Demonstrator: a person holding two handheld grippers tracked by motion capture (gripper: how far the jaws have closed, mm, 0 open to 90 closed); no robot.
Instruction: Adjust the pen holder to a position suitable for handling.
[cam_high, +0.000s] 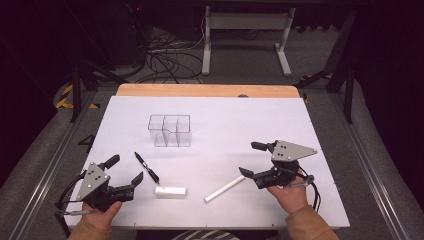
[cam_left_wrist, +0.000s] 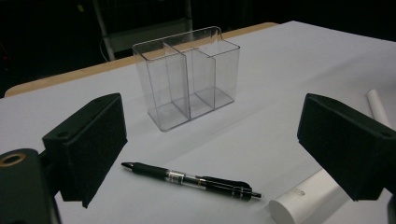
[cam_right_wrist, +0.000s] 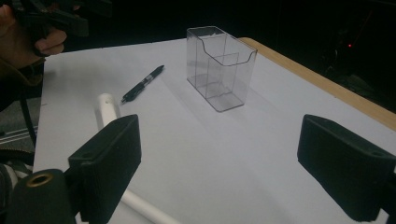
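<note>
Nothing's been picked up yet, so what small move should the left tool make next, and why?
Probably ease the left tool forward and down over the pen. Its jaws stand open and empty, and the pen lies flat on the table just ahead between them, nearer than the clear holder.

A white table top with a wooden strip along its far edge filled the middle of the high view. A clear three-compartment organizer stood upright left of centre. Below it, toward lower left, a black pen lay slanted. Just beneath the pen lay a short white block, and right of that a thin white tube lay diagonally.
</note>
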